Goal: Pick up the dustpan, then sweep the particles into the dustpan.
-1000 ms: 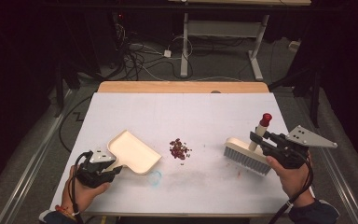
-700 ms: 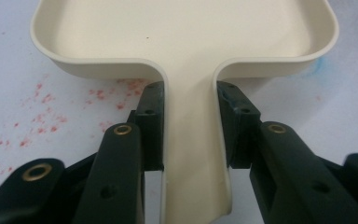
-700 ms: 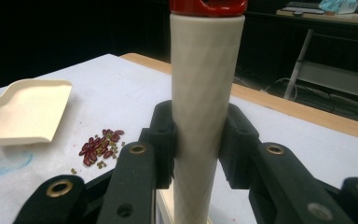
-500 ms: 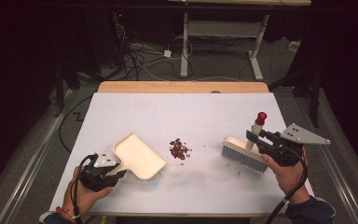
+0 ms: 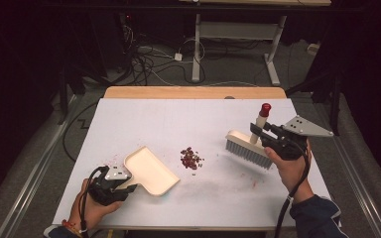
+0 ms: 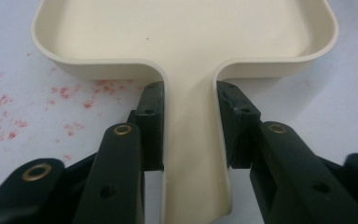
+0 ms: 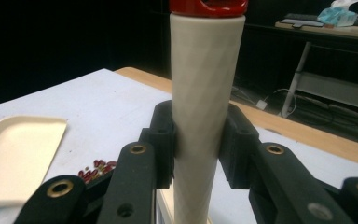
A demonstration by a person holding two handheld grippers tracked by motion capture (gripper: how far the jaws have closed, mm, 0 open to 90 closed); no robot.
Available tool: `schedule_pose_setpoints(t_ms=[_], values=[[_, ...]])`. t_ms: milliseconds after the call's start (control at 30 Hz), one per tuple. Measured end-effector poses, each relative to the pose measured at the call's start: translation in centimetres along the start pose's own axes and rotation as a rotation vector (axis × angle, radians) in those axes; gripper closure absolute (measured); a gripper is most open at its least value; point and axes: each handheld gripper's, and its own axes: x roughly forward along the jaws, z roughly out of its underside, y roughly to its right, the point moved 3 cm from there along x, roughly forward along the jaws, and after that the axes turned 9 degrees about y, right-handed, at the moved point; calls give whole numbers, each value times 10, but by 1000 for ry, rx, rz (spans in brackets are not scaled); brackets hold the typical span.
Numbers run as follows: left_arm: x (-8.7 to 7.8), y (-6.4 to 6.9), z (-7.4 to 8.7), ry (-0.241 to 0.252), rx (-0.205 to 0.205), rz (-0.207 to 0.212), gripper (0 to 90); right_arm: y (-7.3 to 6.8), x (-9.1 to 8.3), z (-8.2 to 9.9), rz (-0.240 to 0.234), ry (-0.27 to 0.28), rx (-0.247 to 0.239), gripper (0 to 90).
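Observation:
A cream dustpan [image 5: 151,170] lies flat on the white table [image 5: 144,119], its mouth facing a small pile of dark red bits [image 5: 191,157]. My left gripper [image 5: 129,184] is shut on the dustpan's handle [image 6: 193,154] at the front left. To the right of the pile, a cream brush [image 5: 249,148] with grey bristles and a red-capped handle [image 7: 200,93] hangs tilted just above the table. My right gripper [image 5: 259,131] is shut on that handle. In the right gripper view the dustpan [image 7: 14,154] and the red bits [image 7: 95,169] lie low at the left.
Faint red smears mark the table beside the dustpan [image 6: 9,109] and near the brush [image 5: 254,183]. A wooden strip [image 5: 193,92] edges the table's far side. Beyond it stand desk legs [image 5: 196,54] and loose cables [image 5: 144,59] on the floor.
The left gripper has drawn the dustpan toward the front and turned its mouth toward the red pile. The right gripper has carried the brush a little farther back and up.

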Motion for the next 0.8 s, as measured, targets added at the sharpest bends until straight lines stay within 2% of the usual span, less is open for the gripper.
schedule_pose_setpoints(t_ms=[100,133,300,367,500,733,800], values=[[1,3,-2,-1,16,5,644,2,8,-6,9,6,-8,705],[2,4,-2,-3,22,18,644,3,11,-7,14,5,-15,705],[2,2,1,-3,-2,29,644,17,26,-8,52,-10,6,705],[1,2,1,-5,3,28,643,23,34,-6,70,-16,17,705],[2,3,0,-7,9,30,644,30,50,-2,107,-39,-1,705],[2,5,1,-10,14,39,644,33,62,4,143,-53,6,705],[2,5,1,-9,14,38,643,37,65,5,172,-51,1,705]])
